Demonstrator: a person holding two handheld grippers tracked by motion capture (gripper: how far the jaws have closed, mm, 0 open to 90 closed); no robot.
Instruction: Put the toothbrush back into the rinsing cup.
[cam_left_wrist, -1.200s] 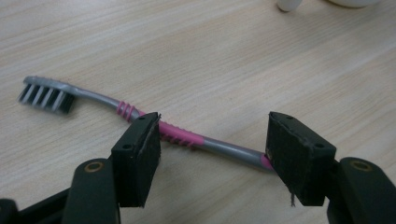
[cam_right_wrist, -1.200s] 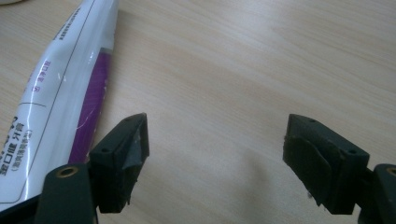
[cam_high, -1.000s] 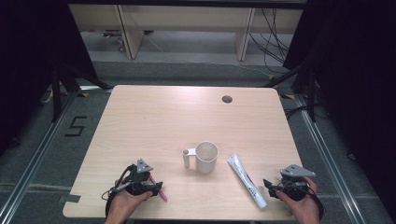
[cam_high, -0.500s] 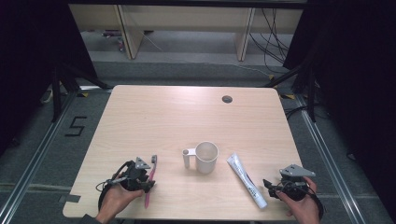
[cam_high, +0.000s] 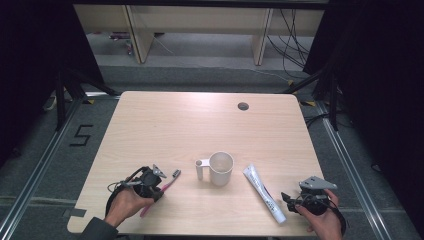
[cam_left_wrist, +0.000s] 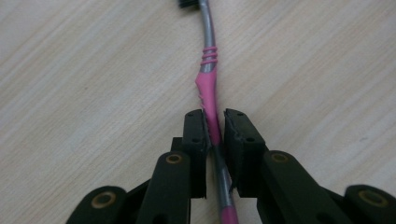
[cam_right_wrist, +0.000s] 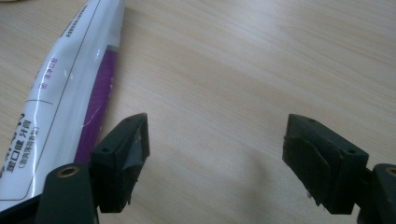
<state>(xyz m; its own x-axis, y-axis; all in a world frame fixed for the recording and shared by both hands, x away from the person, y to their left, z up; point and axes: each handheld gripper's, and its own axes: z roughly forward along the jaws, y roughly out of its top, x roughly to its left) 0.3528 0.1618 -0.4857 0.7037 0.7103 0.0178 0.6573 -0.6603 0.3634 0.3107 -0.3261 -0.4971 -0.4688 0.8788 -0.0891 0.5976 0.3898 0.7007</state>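
High view: one mug, one toothpaste tube (right gripper fingers apart), left gripper clamping one toothbrush.

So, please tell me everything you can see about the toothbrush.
The toothbrush has a slim grey handle with pink grip parts, plastic or rubber by its look, and a dark bristle head. It is clamped at mid-handle between the jaws of the left hand-held gripper, at the table's near left, head pointing toward the white mug.
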